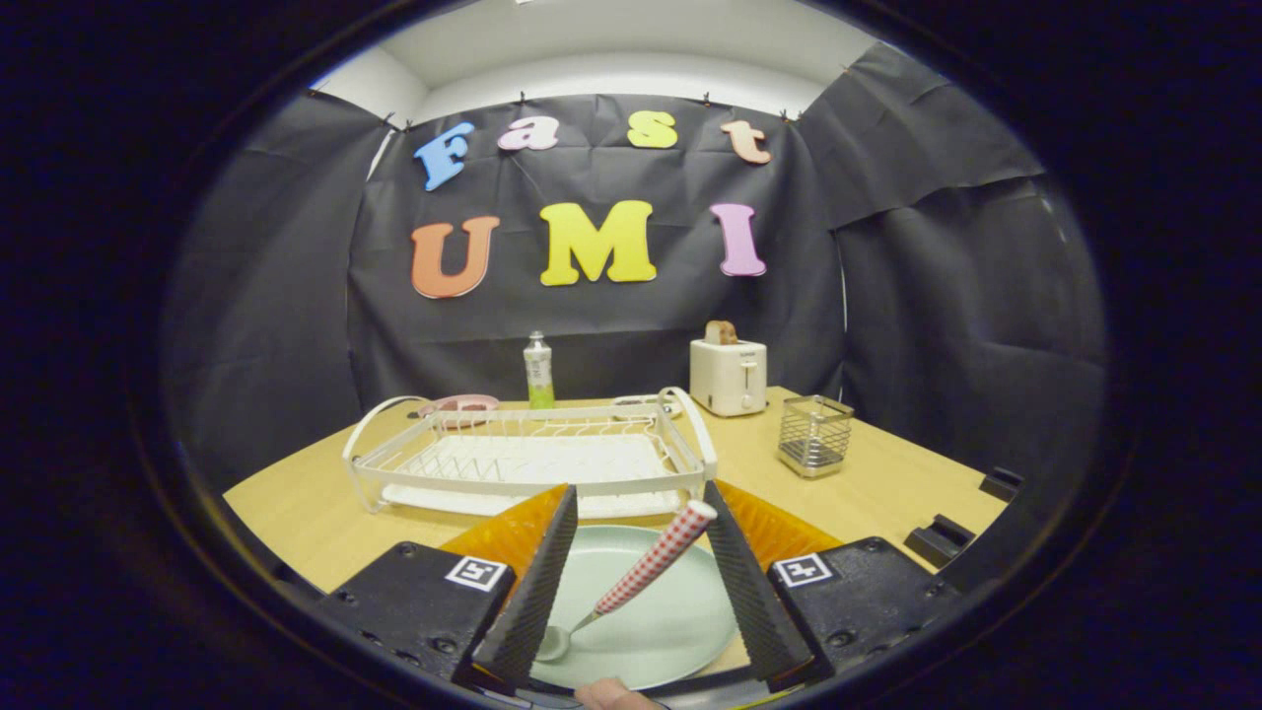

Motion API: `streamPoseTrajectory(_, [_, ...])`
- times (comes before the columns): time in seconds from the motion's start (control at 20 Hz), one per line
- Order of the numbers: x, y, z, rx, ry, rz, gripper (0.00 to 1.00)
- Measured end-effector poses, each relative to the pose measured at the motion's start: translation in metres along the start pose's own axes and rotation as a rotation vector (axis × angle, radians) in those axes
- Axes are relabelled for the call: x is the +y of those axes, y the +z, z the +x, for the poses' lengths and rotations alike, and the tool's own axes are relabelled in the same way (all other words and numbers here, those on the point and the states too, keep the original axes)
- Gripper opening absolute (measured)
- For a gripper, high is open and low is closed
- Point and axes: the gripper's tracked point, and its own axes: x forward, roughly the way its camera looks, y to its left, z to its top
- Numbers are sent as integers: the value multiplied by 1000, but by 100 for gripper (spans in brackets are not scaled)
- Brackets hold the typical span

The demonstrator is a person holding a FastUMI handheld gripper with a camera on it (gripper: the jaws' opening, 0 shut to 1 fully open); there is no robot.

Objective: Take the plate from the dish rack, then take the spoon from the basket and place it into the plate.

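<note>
Black cloth [611, 325] hung as the booth's back & side walls, pinned along the top. Above it, upper centre, white wall & ceiling [631, 59] showed, evenly lit. Light wooden table [887, 483] filled the lower middle, w/ its edges dropping into shadow at lower left & right.

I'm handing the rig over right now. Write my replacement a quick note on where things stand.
Gripper: fingers spread, pressing on nothing.
Plate: out of the dish rack, lying flat on an orange mat in front of it, between the fingers.
Spoon: lying in the plate, its checked handle sloping up toward the far rim.
Basket: beyond the rack's right end, by the toaster.
Done: both steps look complete.
Left: back the gripper away.
</note>
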Motion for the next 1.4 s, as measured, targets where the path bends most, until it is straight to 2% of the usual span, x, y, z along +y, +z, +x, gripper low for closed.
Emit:
streamPoseTrajectory(0.2, [-16,23,-16,-29,-2,21,89])
streamPoseTrajectory(0.45, [-32,47,-39,-66,-43,-69,93])
streamPoseTrajectory(0.7, [-33,67,-70,-80,-41,-99,96])
streamPoseTrajectory(1.05, [-30,110,-129,-160,28,-70,97])
streamPoseTrajectory(1.4, [-34,135,-162,-229,60,-51,98])
